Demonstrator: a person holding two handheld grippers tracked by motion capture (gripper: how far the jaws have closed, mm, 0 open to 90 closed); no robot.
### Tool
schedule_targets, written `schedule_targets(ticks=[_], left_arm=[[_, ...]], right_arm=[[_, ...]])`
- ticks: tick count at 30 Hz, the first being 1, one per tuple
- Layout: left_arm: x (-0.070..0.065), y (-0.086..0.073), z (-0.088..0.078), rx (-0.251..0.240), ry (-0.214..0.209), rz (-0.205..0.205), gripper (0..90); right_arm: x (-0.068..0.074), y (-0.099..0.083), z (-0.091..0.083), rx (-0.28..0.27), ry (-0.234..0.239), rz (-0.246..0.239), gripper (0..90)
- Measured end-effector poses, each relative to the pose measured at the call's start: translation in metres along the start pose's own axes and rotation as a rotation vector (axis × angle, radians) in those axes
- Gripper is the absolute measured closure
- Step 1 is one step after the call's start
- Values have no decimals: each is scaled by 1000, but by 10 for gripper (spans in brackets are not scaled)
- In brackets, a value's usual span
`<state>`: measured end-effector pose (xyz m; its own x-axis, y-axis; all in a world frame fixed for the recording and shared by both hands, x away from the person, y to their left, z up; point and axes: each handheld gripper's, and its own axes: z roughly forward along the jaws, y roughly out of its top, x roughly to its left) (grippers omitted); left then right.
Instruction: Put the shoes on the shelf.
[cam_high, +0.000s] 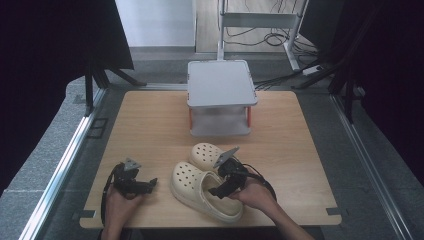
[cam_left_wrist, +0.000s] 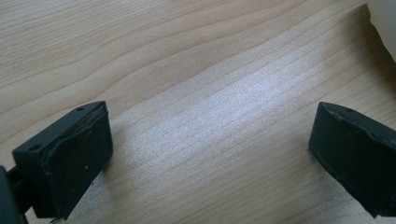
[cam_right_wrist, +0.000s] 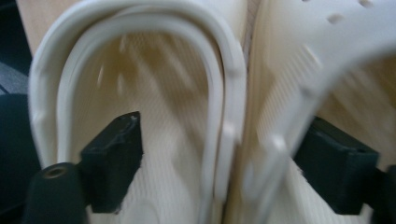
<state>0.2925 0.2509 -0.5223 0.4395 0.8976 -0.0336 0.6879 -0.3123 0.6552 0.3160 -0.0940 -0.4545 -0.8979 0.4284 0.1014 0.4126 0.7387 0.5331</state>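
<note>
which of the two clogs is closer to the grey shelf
The far clog, with its holed toe pointing toward the grey shelf. The near clog lies closer to the table's front edge, beside the right tool.

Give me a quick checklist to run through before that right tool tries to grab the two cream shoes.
1. Right tool over the clogs: ok.
2. One jaw inside each clog, adjoining walls between them: ok.
3. Pads pressing on the walls: not ok, gaps remain.
4. Clogs side by side, touching: ok.
5. Left tool open, on bare table: ok.
6. Grey stand top free: ok.
</note>
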Motion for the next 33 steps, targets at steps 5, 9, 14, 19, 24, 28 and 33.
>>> schedule_targets(ticks=[5, 9, 14, 19, 24, 28, 33], left_arm=[[0, 0, 0, 0, -1, 0, 0], [0, 0, 0, -1, -1, -2, 0], [0, 0, 0, -1, 0, -2, 0], [0, 0, 0, -1, 0, -2, 0], [0, 0, 0, -1, -1, -3, 0], [0, 0, 0, -1, 0, -3, 0], [0, 0, 0, 1, -1, 0, 0]], right_arm=[[1, 14, 13, 22, -51, -11, 299], [-1, 20, 18, 14, -73, -1, 377], [-7, 20, 17, 11, -89, 23, 600], [-7, 20, 14, 25, -74, 44, 656], [-4, 22, 5, 35, -64, 37, 659], [-3, 26, -9, 23, -63, 42, 658], [-5, 30, -29, 9, -70, 45, 657]])
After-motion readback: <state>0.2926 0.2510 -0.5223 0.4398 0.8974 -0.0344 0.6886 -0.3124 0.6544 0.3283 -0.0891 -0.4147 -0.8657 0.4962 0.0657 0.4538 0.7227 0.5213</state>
